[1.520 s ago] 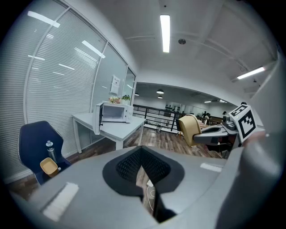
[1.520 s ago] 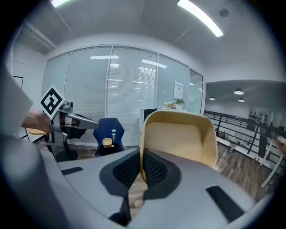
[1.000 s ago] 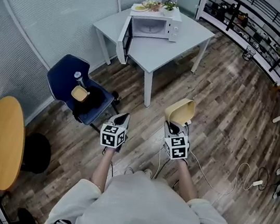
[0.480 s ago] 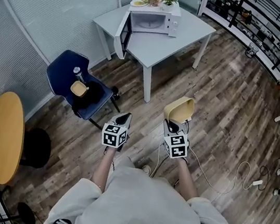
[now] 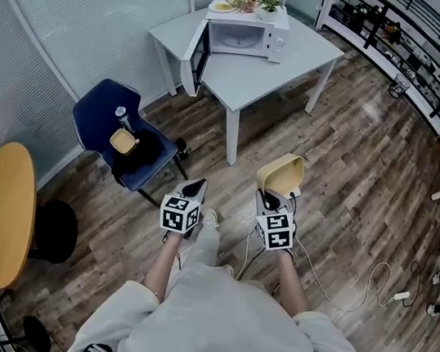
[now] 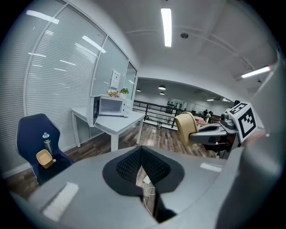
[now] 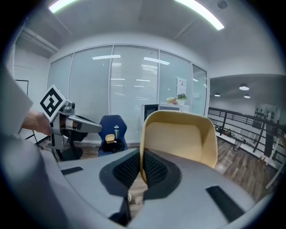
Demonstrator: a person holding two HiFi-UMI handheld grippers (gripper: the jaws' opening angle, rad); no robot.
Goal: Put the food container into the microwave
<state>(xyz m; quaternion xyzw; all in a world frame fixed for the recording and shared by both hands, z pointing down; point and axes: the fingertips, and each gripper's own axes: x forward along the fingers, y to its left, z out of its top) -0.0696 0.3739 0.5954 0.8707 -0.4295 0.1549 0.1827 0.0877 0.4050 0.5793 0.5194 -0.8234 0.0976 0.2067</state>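
Two grippers sit side by side in front of me in the head view, both over the wood floor. The right gripper carries the task's thing. The food container, a pale yellow tub, stands on edge just beyond that gripper's tips, tilted up rather than lying flat. In the right gripper view I see one side wall of the tub running down between the two dark ribbed pads, and the jaws are drawn in tight against that wall, one pad on each face of it. The rest of the tub sticks up and out to the right of the jaws, touching nothing else.

The left gripper holds nothing. In the left gripper view its jaws are drawn together, the pads meeting at the tip, and only a sliver of floor and a white cable shows through the narrow slit below them. From that view the tub and the right gripper appear off to the right, apart from the left jaws.

The microwave is well away from both grippers, on a white table near the glass wall, with its door swung open to the left. A blue chair stands to the left of the grippers.
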